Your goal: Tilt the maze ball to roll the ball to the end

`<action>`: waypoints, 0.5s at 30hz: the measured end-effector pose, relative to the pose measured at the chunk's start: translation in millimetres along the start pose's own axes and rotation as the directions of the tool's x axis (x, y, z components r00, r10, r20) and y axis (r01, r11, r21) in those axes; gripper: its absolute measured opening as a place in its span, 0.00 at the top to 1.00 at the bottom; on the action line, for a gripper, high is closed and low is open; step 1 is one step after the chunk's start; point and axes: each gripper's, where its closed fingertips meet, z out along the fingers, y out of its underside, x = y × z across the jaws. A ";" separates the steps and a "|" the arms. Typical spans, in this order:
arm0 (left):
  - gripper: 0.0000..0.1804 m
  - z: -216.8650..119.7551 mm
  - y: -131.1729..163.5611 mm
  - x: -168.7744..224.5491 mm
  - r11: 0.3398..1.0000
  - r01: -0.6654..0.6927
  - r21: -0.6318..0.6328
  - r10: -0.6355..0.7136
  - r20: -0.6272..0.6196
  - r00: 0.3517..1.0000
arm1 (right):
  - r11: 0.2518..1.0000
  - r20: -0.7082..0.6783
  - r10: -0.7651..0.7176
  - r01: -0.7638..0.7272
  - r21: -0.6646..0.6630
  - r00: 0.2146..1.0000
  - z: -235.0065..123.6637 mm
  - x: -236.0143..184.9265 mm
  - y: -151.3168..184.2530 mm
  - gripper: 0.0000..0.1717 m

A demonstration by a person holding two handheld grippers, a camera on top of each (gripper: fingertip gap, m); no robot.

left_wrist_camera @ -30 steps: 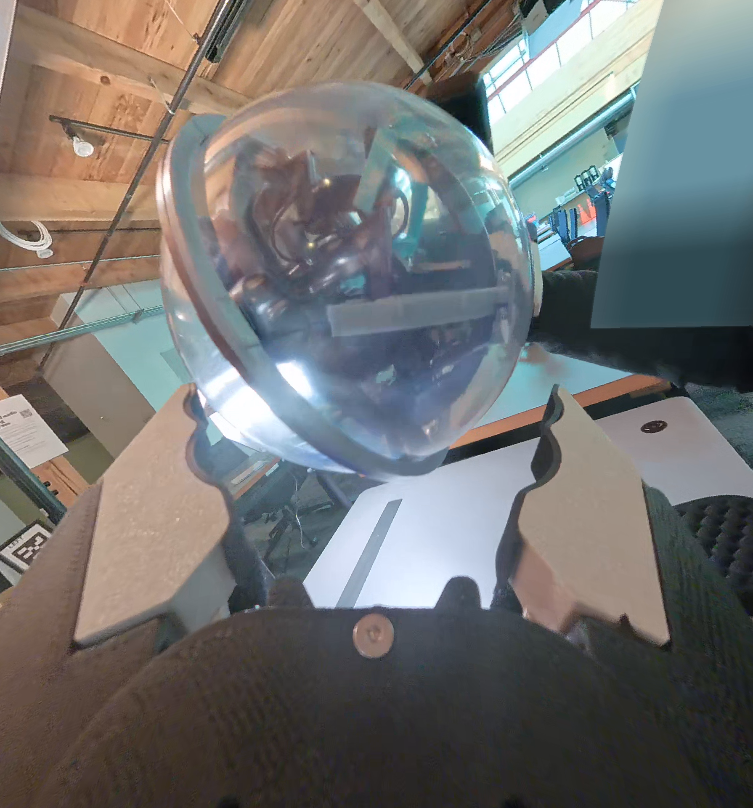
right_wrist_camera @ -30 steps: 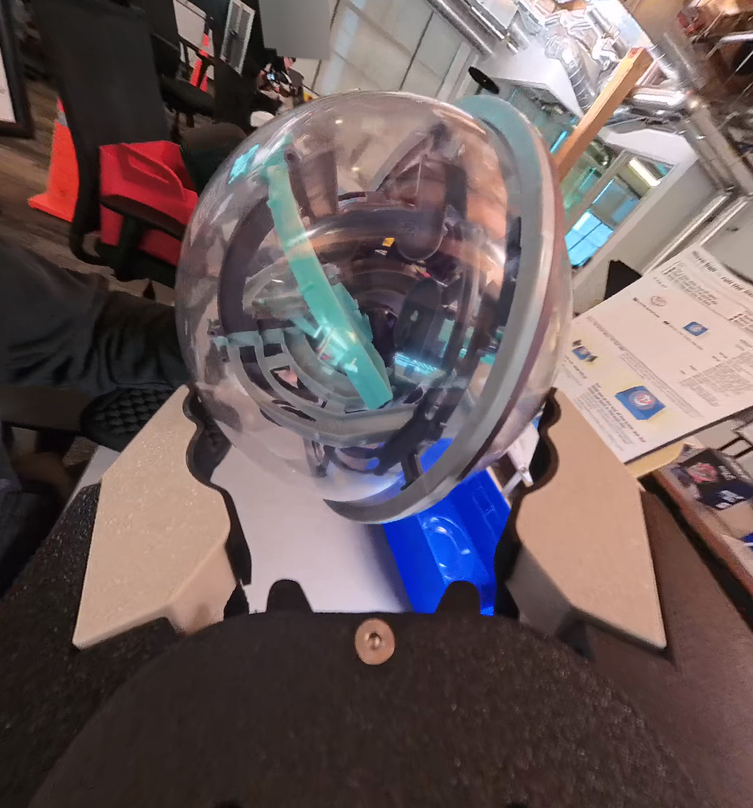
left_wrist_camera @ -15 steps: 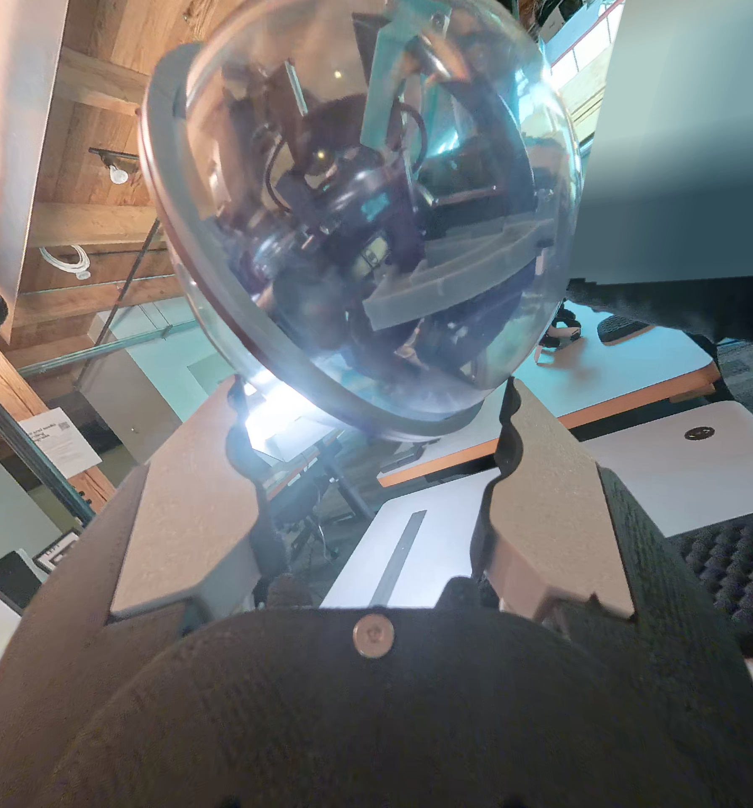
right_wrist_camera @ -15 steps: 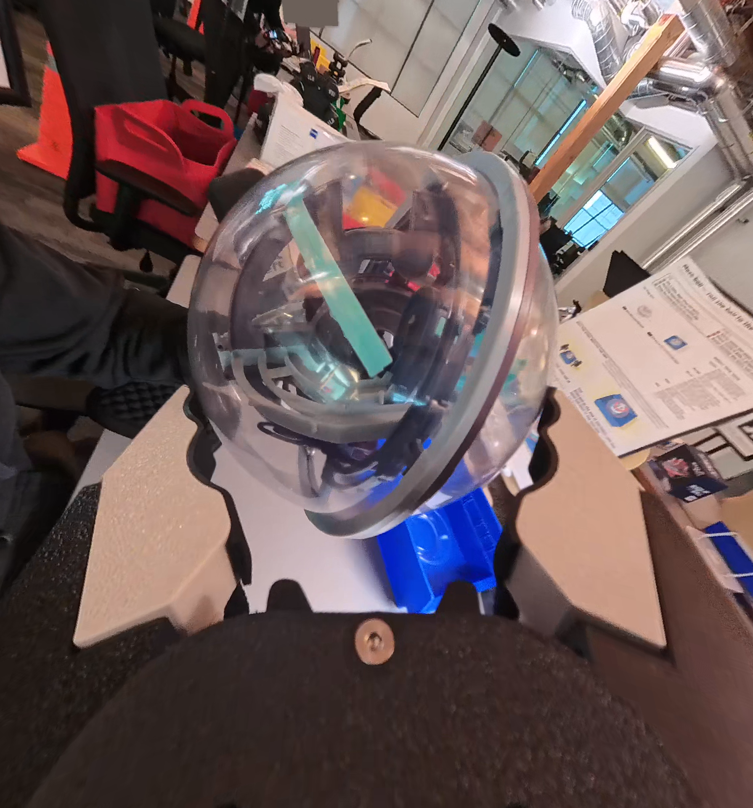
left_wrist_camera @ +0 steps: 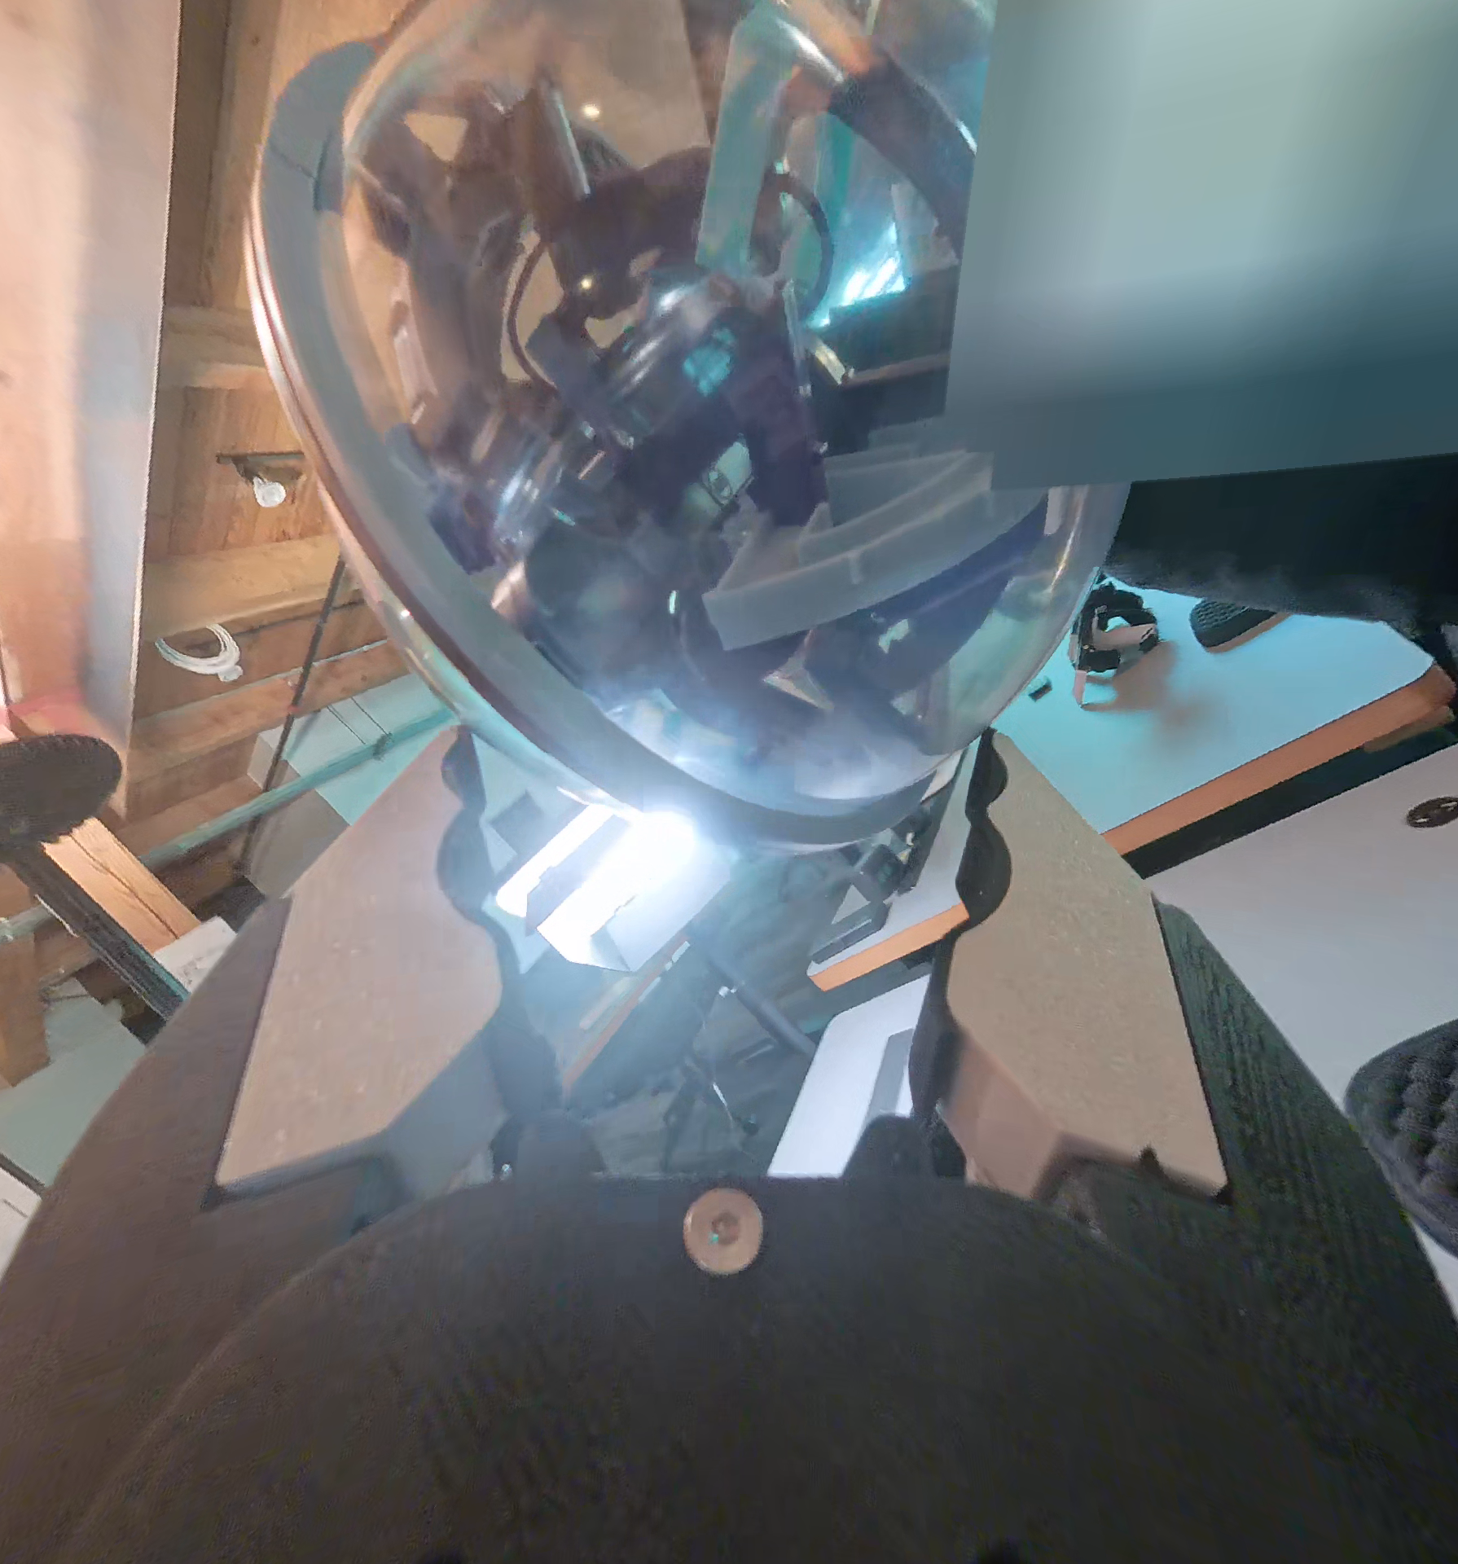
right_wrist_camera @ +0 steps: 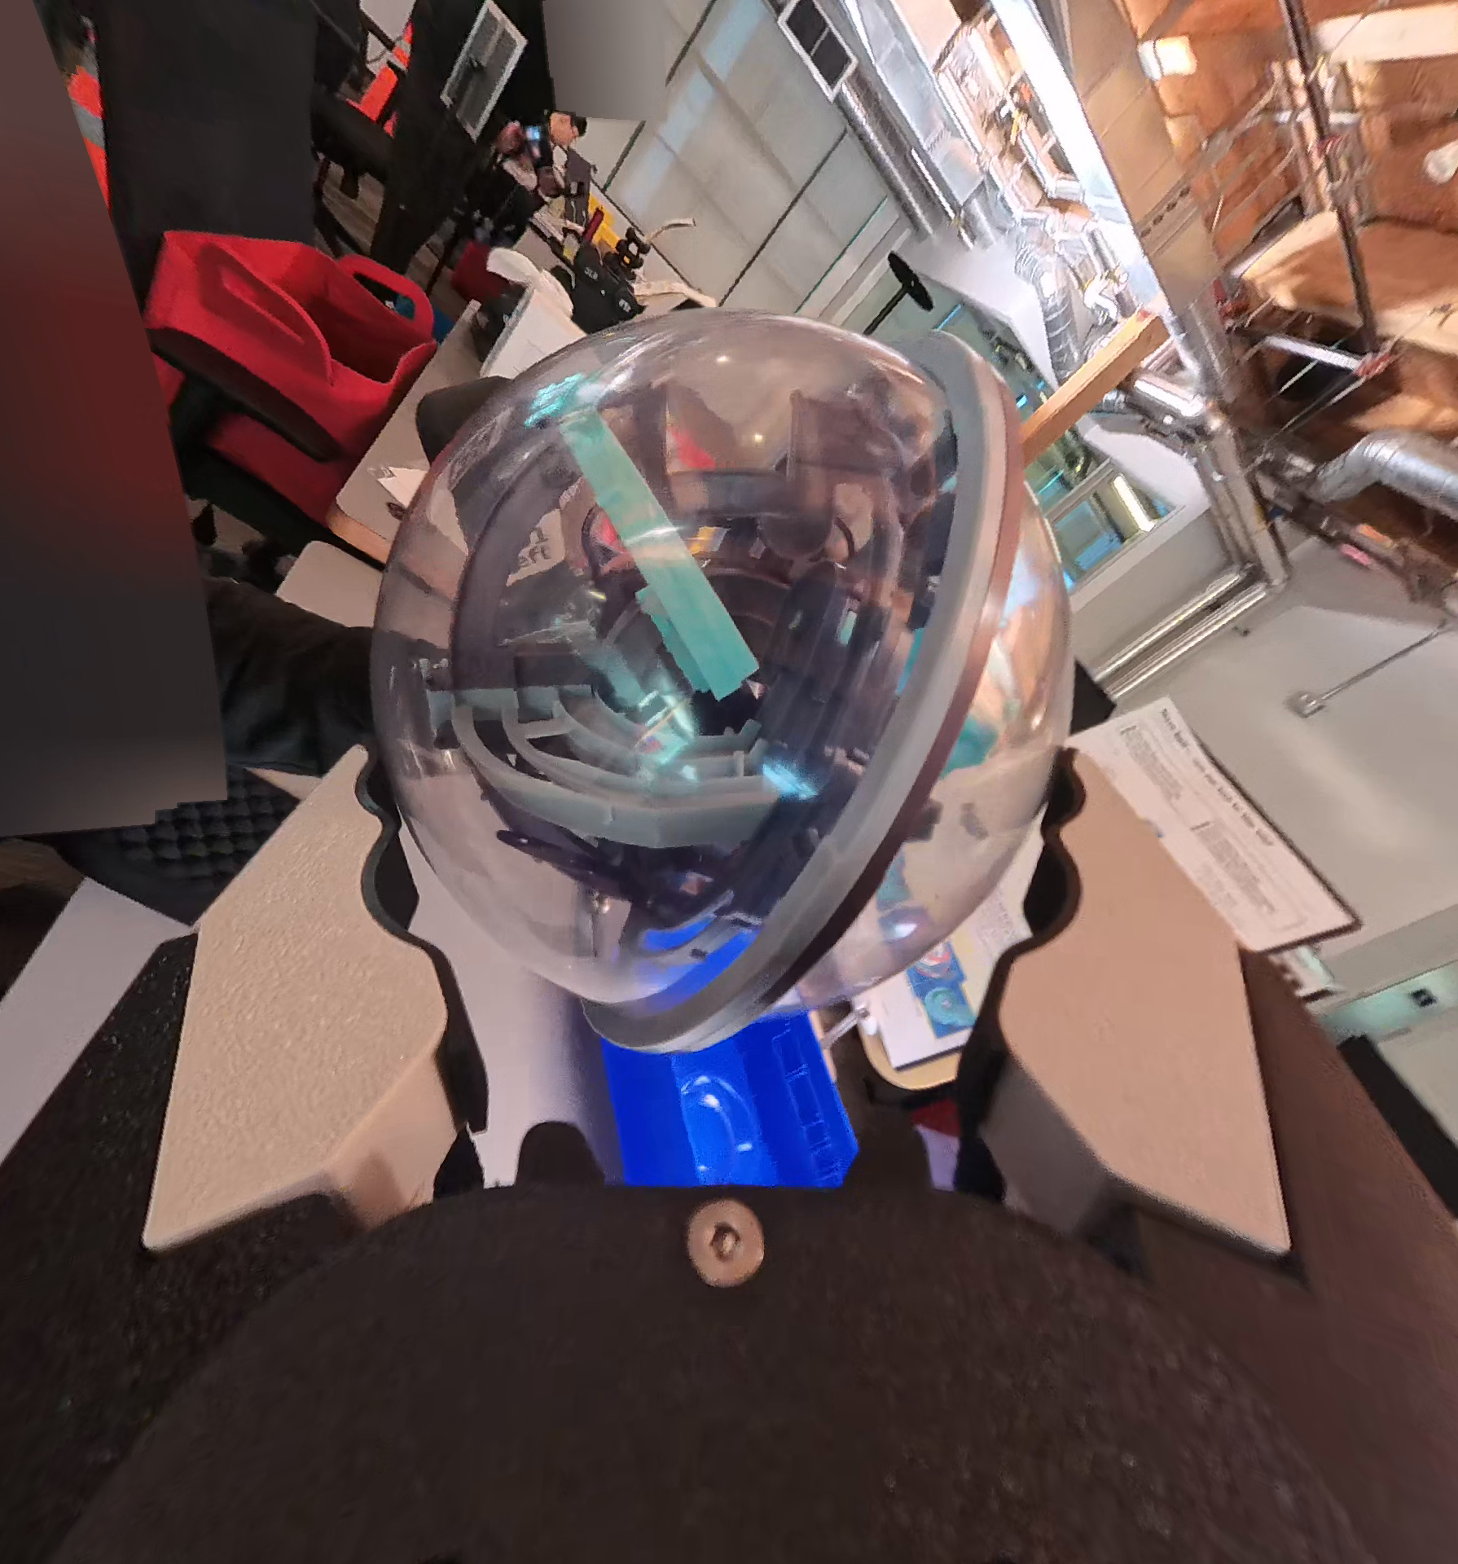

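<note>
Both grippers, left (left_wrist_camera: 713, 762) and right (right_wrist_camera: 713, 795), clamp the clear plastic maze sphere (right_wrist_camera: 709, 660); tilt slowly, grips equal.

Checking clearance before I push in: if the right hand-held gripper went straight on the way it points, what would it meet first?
The maze ball. Its clear shell already sits between the right hand-held gripper fingers, filling the path ahead.

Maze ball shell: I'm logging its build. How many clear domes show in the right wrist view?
2: one dome left of the grey ring, another dome right of it. None seems hidden.
</note>
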 end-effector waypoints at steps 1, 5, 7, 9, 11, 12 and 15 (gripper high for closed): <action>0.38 -0.1 -4.0 -0.6 1.000 -0.030 0.006 0.030 0.001 1.000 | 0.999 -0.004 -0.031 0.031 0.007 1.000 -0.6 -1.7 -4.3 0.15; 0.38 1.9 -14.5 -3.3 0.994 -0.106 0.012 0.106 0.004 0.994 | 0.993 -0.020 -0.119 0.119 0.012 0.993 -3.4 -4.6 -16.1 0.15; 0.38 4.1 -13.7 -5.3 0.991 -0.132 0.003 0.132 0.013 0.991 | 0.987 -0.024 -0.162 0.162 0.004 0.987 -4.0 -4.2 -17.7 0.15; 0.38 5.8 -10.4 -7.9 0.987 -0.161 -0.007 0.161 0.025 0.987 | 0.978 -0.028 -0.209 0.209 -0.012 0.977 -3.2 -3.9 -17.5 0.15; 0.38 6.4 -9.0 -9.5 0.984 -0.177 0.001 0.177 0.033 0.984 | 0.970 -0.030 -0.244 0.243 -0.026 0.969 -1.9 -4.4 -18.0 0.15; 0.38 6.7 -7.9 -10.8 0.980 -0.197 -0.002 0.197 0.041 0.980 | 0.962 -0.031 -0.271 0.270 -0.037 0.962 -1.3 -4.8 -17.6 0.15; 0.39 6.2 -4.7 -15.4 0.959 -0.283 -0.030 0.285 0.064 0.956 | 0.929 -0.044 -0.367 0.364 -0.069 0.929 0.2 -7.3 -14.9 0.15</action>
